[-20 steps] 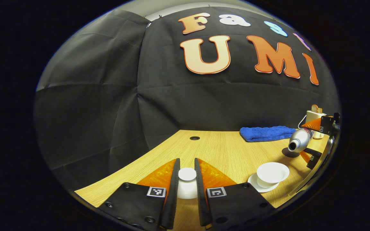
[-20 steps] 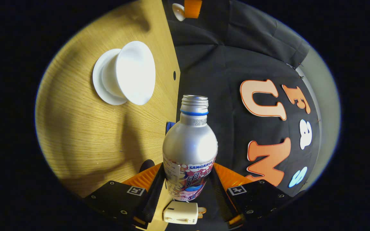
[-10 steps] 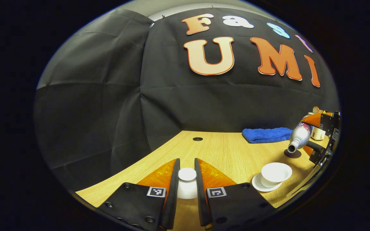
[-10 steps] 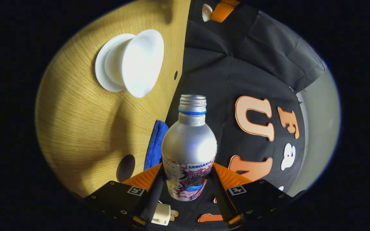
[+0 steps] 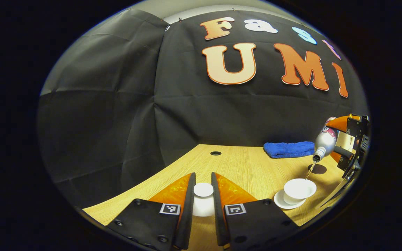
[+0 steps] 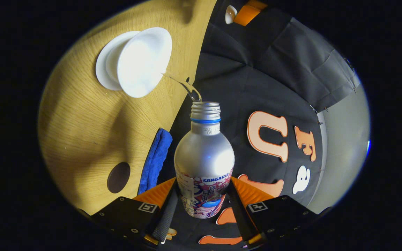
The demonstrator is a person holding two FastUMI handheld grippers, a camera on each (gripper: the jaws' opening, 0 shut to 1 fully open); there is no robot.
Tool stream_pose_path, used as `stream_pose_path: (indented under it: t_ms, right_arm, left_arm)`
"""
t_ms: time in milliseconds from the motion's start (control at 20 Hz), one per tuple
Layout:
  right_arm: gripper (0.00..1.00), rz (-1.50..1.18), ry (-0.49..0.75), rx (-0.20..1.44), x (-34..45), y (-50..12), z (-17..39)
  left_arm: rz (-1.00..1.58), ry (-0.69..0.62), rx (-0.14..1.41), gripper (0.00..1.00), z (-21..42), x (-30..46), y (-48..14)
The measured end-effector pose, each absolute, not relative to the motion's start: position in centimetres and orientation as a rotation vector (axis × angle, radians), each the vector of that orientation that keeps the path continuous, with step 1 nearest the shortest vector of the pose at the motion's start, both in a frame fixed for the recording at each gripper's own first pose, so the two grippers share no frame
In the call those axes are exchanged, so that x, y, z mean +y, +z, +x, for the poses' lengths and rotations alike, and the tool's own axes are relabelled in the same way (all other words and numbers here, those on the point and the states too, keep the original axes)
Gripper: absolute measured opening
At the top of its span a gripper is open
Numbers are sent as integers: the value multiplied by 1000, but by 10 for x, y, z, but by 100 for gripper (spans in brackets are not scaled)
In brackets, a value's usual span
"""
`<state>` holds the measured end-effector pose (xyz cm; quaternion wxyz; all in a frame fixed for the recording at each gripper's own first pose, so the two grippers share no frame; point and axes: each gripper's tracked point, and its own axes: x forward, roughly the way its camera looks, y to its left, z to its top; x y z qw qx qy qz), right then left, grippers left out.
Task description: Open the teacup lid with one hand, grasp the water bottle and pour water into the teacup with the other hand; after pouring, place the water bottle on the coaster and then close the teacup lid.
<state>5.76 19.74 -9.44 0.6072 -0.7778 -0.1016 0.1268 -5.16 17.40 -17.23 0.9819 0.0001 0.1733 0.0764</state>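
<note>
Teacup [image 5: 299,190] stands uncovered on its white saucer [image 5: 280,202] near the right side of the desk [image 5: 250,165], and a thin stream of water [image 6: 181,83] runs from the mouth of the water bottle [image 6: 204,164] into its bowl. The right gripper [image 6: 202,205] pinches the bottle at its printed lower body, 1 finger on each side, and holds it tipped with the neck toward the cup; in the left gripper view the same bottle hangs above and slightly behind the cup, mouth down. The left gripper [image 5: 203,205] is closed on the knob of the teacup lid [image 5: 203,190] and holds the lid well apart from the cup, low over the near part of the desk; whether the lid touches the desk cannot be told. The step in hand is judged to be the pour, the 2nd of the task's 4 steps, with the lid already off. The dark round coaster [image 6: 118,177] lies bare on the desk beside the blue cloth [image 6: 155,158], behind the cup. The next move calls for righting the bottle once enough water is in the cup, then setting it upright on that coaster and spreading the fingers; the lid then goes back on the cup.
</note>
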Motion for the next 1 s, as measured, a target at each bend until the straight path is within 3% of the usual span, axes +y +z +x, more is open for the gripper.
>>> stream_pose_path:
  t_ms: [1000]
  right_arm:
    - [78, -1926, 185, -471, 198, -1, 78]
  left_arm:
    - [-12, 166, 326, 32, -50, 177, -164]
